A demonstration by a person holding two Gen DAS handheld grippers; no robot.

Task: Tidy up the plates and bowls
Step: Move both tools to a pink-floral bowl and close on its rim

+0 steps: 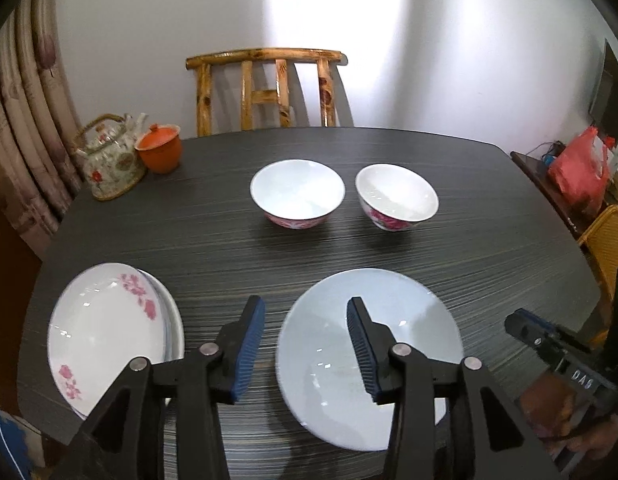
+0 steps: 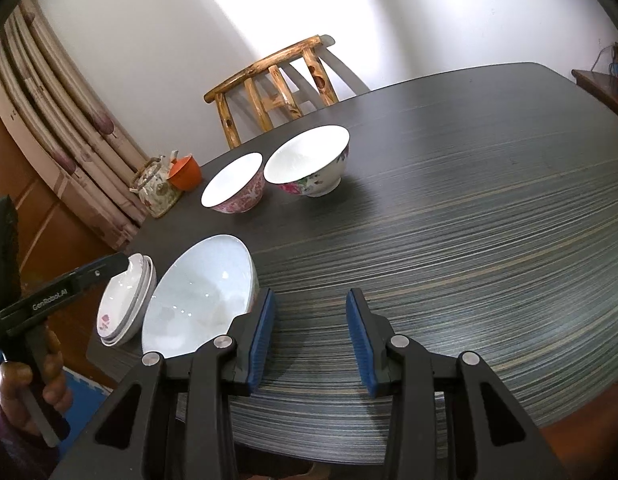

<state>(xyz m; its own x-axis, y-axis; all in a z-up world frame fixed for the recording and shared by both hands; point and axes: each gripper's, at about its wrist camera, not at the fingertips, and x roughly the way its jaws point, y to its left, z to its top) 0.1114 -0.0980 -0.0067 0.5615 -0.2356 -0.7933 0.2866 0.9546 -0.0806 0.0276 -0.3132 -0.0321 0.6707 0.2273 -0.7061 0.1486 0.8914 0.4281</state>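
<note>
Hovering left tongs (image 1: 306, 322) parted, empty | right tongs (image 2: 310, 314) parted, empty, angled down

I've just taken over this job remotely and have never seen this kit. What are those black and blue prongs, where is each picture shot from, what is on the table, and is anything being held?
There is no robot: a person holds a black handheld claw with blue pads in each hand, and a camera on each looks along its fingers. One picture looks over the left claw, the other over the right claw. Both claws are open and hold nothing. On the dark striped wooden table lie a plain pale blue plate, a stack of white plates with pink flowers, two white bowls with pink floral outsides, a floral teapot and an orange lidded cup. A wooden chair stands behind the table.
</note>
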